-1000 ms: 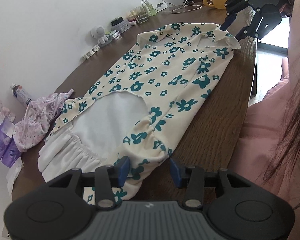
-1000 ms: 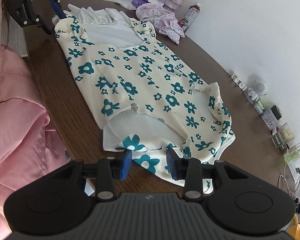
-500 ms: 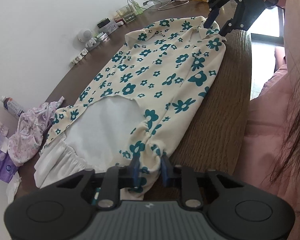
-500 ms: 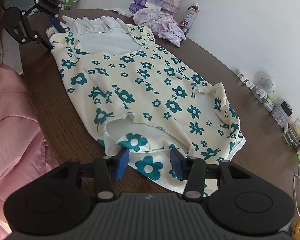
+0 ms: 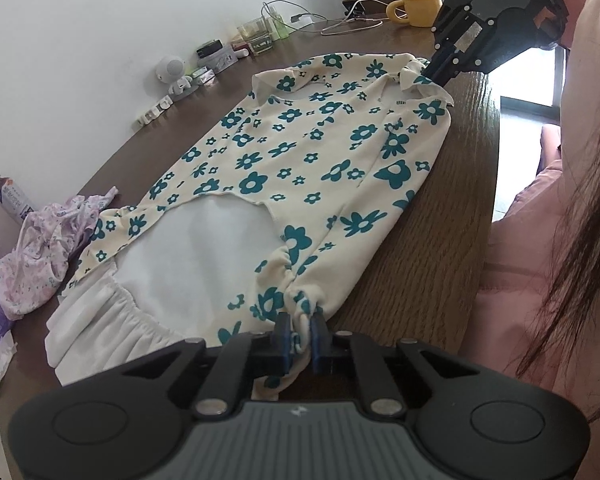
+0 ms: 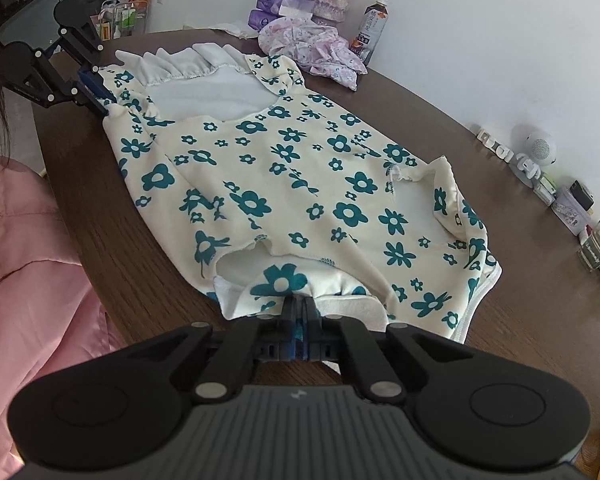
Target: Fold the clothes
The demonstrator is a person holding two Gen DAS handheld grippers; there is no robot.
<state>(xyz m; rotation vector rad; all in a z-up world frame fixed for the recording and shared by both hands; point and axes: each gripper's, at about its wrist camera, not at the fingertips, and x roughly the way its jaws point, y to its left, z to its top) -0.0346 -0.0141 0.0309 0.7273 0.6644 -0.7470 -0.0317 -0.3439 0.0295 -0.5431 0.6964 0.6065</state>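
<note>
- Left gripper (image 5: 299, 330) at bottom centre of its own view, jaws closing, blue pads pinching a bunched fold of the flowered garment (image 5: 300, 168) at its near edge.
- Right gripper (image 6: 299, 312) at bottom centre of its own view, fingers pressed together on the garment's near hem, a teal flower just beyond the tips.
- Garment spread flat on the brown table (image 5: 432, 240), running from lower left to upper right in the left view; white lining showing in the middle, white ruffled edge at lower left.
- Bare strip of wood along the right of the garment in the left view, between cloth and table edge; person's pink sleeve (image 5: 540, 264) beyond that edge.
- In the right view, open wood to the right of the garment, up to the row of small items by the wall.
- Crumpled pink cloth (image 5: 48, 256) at left middle of the left view, just beside the garment's corner; bottle (image 5: 10, 198) behind it.
- Yellow mug (image 5: 420, 10) and cables at upper right, well apart from the garment's far edge.
</note>
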